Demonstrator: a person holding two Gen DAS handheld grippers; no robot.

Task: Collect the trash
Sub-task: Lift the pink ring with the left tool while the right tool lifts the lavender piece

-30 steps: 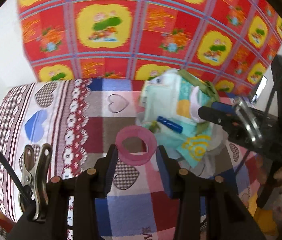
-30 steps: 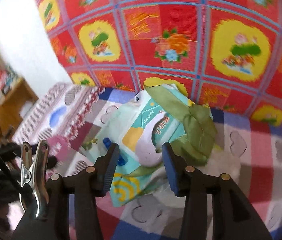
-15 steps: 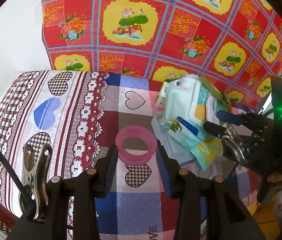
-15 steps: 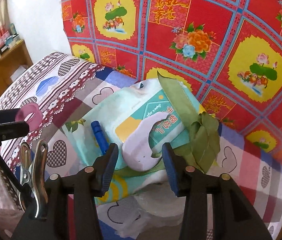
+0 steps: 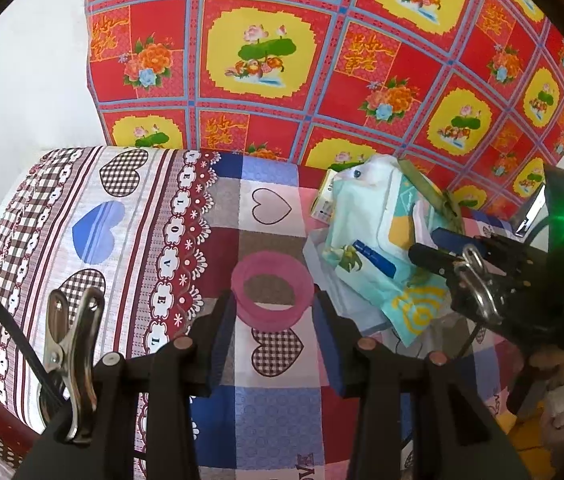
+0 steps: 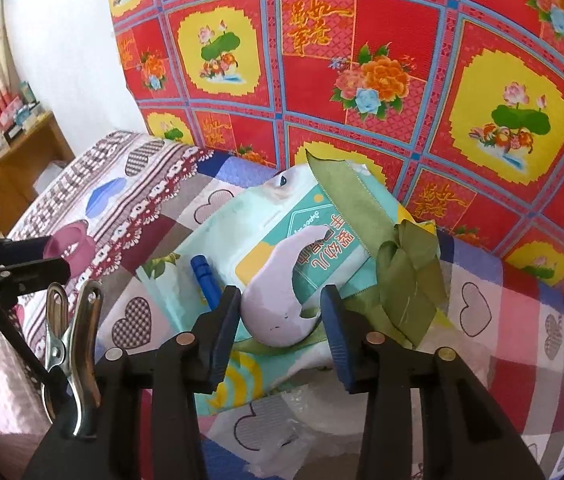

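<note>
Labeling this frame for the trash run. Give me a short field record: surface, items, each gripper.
surface: bed with a heart-print patchwork cover
backdrop: red floral cloth
trash pile: wet-wipes pack, green ribbon, blue pen, lilac curved piece
left gripper: pads on either side of pink ring, apparently gripping it
right gripper: jaws closing around the lilac piece, gaps still visible at both pads

yellow box mostly hidden, perhaps carton
</note>
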